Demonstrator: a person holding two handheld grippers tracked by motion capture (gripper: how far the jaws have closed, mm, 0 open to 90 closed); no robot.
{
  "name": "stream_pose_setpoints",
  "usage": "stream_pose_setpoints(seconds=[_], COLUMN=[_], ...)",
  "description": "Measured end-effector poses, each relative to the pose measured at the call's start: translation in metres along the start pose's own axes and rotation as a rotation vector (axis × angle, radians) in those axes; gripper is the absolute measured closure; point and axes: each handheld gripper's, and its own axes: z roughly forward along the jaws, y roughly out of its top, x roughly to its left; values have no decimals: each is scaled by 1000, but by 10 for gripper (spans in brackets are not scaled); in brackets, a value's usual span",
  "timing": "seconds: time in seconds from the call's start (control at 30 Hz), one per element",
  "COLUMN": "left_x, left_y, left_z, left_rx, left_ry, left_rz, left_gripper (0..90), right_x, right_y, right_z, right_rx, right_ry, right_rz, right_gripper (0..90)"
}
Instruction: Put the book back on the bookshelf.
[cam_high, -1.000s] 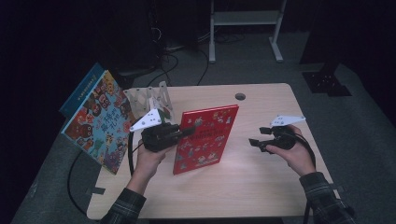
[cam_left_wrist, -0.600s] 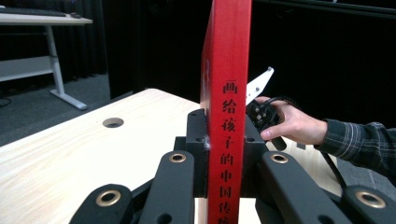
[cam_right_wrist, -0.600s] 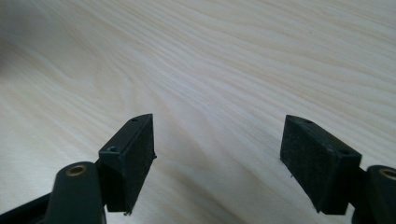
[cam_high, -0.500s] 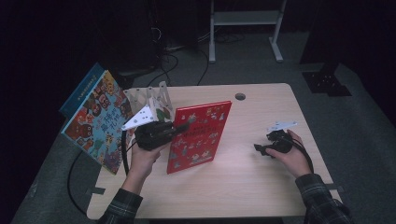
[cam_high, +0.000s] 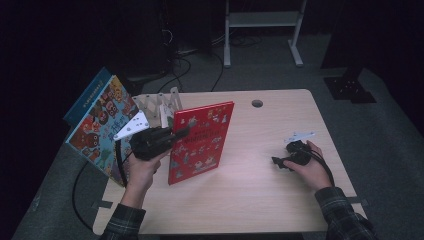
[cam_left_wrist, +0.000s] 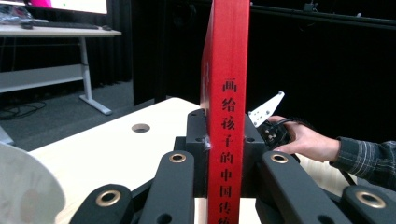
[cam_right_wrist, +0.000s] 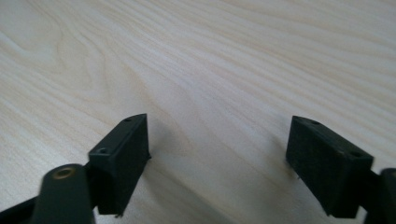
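Note:
A red picture book (cam_high: 200, 140) stands upright on the wooden table (cam_high: 260, 200), left of centre. My left gripper (cam_high: 179, 133) is shut on its spine edge; in the left gripper view the red spine with black characters (cam_left_wrist: 229, 93) is clamped between the two black jaws of the left gripper (cam_left_wrist: 225, 144). My right gripper (cam_high: 280, 162) rests low at the right of the table. Its jaws have just been opening. In the right gripper view the right gripper (cam_right_wrist: 217, 154) stands wide open over bare wood, with nothing between the pads.
A wooden slatted rack (cam_high: 157, 104) stands at the table's back left. A colourful picture book (cam_high: 100, 127) and a blue book (cam_high: 87, 95) lean off the left edge. A cable hole (cam_high: 257, 103) lies at the back. A desk frame (cam_high: 262, 20) stands beyond.
The left gripper has carried the red book to the left and stood it more upright. The right hand has sunk to the tabletop and its jaws have spread wider.

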Motion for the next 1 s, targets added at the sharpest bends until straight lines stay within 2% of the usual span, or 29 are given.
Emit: stream_pose_setpoints(seconds=[0.2,0.47,0.57,0.8,0.83,0.87,1.0], left_x=[2,6,9,13,13,15,18], left_y=[0,-1,-1,-3,-3,-5,-7], left_z=[-15,-37,-53,-82,-82,-91,-105], left_rx=[-4,-11,-21,-46,-46,-53,-57], left_ry=[40,88,125,178,178,197,237], left_rz=[-8,-19,-26,-40,-40,-43,-47], left_gripper=[796,796,797,797,796,796,797], right_x=[-2,-2,-1,-1,-1,-1,-1], right_y=[-4,-6,-6,-7,-7,-8,-8], right_z=[3,4,4,5,5,5,5], right_rx=[-34,-54,-57,-69,-69,-70,-73], right_ry=[2,-4,-6,-9,-9,-10,-11], right_rz=[3,10,12,20,20,21,23], right_gripper=[132,118,118,118,118,118,117])
